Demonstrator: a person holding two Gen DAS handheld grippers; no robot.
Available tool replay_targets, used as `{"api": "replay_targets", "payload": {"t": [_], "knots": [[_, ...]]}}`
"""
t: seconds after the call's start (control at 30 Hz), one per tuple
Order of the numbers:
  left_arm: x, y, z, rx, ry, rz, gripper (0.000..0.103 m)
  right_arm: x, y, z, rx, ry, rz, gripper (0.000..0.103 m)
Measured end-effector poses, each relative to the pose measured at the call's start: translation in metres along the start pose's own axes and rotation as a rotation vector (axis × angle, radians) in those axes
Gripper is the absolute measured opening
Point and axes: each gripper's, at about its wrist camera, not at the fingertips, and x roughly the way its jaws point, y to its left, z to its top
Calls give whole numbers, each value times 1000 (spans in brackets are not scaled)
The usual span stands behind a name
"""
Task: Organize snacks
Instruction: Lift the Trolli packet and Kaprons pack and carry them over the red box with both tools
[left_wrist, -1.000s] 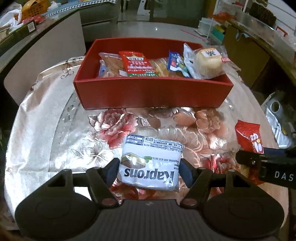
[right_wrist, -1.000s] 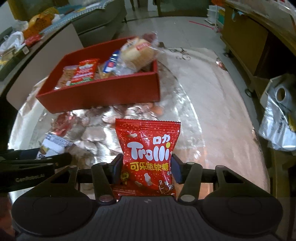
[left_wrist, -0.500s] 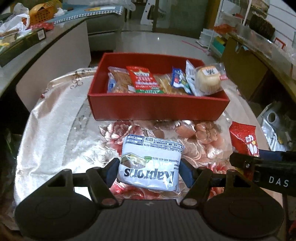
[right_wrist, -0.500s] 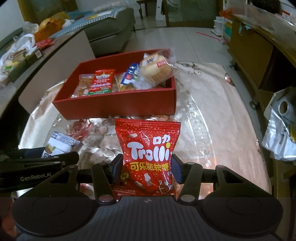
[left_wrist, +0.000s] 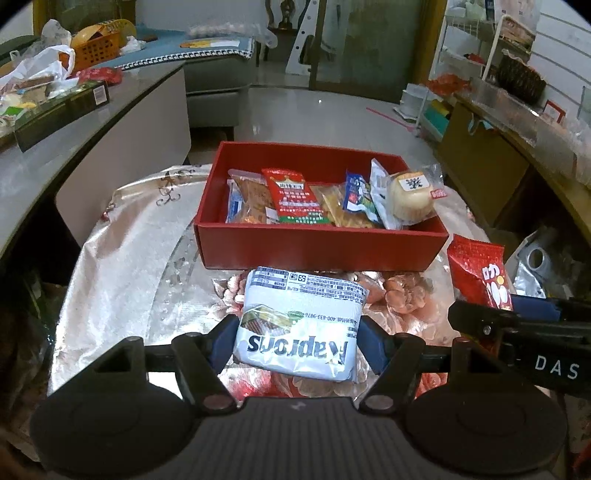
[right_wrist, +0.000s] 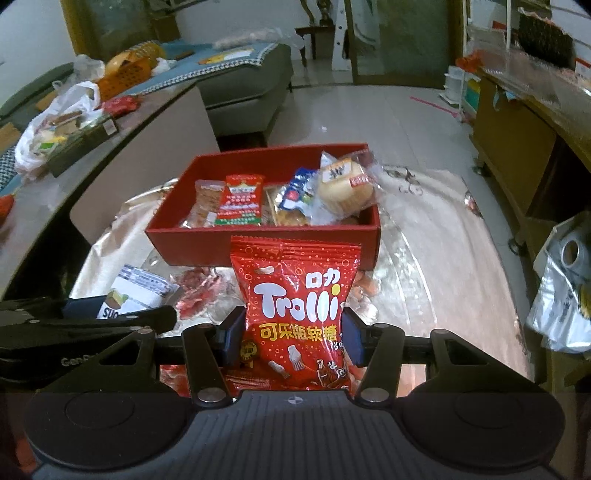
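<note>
My left gripper (left_wrist: 297, 338) is shut on a white Kaprons wafer pack (left_wrist: 301, 325), held above the table in front of the red box (left_wrist: 317, 245). My right gripper (right_wrist: 293, 338) is shut on a red Trolli candy bag (right_wrist: 295, 314), held upright in front of the same red box (right_wrist: 258, 243). The box holds several snack packs, among them a red pack (left_wrist: 295, 195) and a wrapped round cake (left_wrist: 412, 199). The Trolli bag also shows at the right of the left wrist view (left_wrist: 480, 277), and the wafer pack at the left of the right wrist view (right_wrist: 138, 291).
The box stands on a table with a shiny floral cloth (left_wrist: 140, 251). A grey counter with bags and boxes (left_wrist: 55, 103) runs along the left. A wooden cabinet (left_wrist: 491, 173) and a silver bag (right_wrist: 565, 299) are at the right. A sofa (right_wrist: 243, 81) stands behind.
Both grippers have risen and drawn back with their packs, so the red box looks smaller and farther away and more of the room shows. Both grips are unchanged.
</note>
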Motion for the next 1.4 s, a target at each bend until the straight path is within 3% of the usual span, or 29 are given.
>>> {"api": "replay_targets", "payload": {"t": [0.53, 1.4], "knots": [[-13, -6, 30, -11, -70, 32, 62, -18, 16, 27, -50, -60, 3, 61], [32, -2, 65, -30, -79, 46, 62, 27, 8, 65, -46, -45, -5, 62]]}}
